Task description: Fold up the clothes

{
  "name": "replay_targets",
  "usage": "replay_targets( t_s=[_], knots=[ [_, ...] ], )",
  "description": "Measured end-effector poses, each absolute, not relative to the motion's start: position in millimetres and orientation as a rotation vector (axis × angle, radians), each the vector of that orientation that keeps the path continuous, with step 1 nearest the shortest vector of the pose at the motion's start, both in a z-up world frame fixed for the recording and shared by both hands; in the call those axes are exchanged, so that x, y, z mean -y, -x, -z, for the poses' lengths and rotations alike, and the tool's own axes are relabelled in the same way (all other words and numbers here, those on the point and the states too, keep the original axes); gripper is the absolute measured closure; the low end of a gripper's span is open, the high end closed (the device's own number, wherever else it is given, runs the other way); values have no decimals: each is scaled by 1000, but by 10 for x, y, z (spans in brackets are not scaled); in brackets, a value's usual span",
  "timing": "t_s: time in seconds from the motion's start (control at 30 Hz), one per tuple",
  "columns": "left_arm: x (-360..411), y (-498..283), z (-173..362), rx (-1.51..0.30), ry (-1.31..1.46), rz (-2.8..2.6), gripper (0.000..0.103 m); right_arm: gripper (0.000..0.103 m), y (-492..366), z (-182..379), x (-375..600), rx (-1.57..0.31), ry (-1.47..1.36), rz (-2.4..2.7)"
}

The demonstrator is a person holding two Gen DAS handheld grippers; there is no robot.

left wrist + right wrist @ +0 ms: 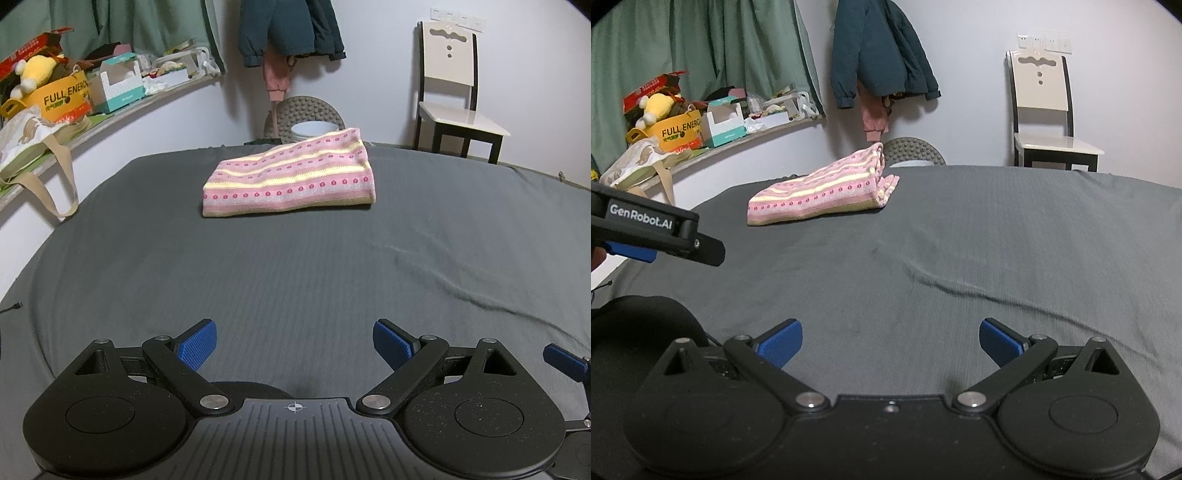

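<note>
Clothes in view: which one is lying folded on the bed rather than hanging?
The pink striped knit, folded on the grey bed. The teal jacket and pink garment hang on the wall.

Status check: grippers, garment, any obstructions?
Left gripper open, empty. Right gripper open, empty. Pink striped knit lies folded on grey bedsheet, far side, untouched. Nothing between grippers and it.

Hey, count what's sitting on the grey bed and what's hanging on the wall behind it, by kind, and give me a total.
Folded pink striped knit garment on the grey bed sheet: 1
Dark teal jackets hanging on the wall: 1
Pink garments hanging beneath the jacket: 1
Total: 3
</note>
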State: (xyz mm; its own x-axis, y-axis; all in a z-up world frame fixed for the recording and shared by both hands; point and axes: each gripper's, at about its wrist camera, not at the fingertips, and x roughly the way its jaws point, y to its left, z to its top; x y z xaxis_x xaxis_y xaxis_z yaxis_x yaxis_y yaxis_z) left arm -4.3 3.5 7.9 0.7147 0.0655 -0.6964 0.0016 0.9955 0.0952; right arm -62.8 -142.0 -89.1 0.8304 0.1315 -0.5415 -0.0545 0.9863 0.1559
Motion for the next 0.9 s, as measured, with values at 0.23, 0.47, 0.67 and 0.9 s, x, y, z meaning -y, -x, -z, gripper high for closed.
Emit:
replay_targets(
  t_s=[0.23, 0.47, 0.67, 0.9],
  knots=[
    [-48, 43, -77, -774, -91, -33, 11, 0, 619, 883, 1409, -581, -124, -105],
    [-92, 1, -91, -762, -105, -46, 11, 0, 633, 778, 1390, -557, -100, -137],
    [-98, -62, -179, -729, -91, -34, 11, 0, 681, 489, 1318, -496, -5, -137],
    [-6, -71, -996, -535, -93, 21, 11, 0, 930, -299, 1433, -253, -61, -148]
  ],
)
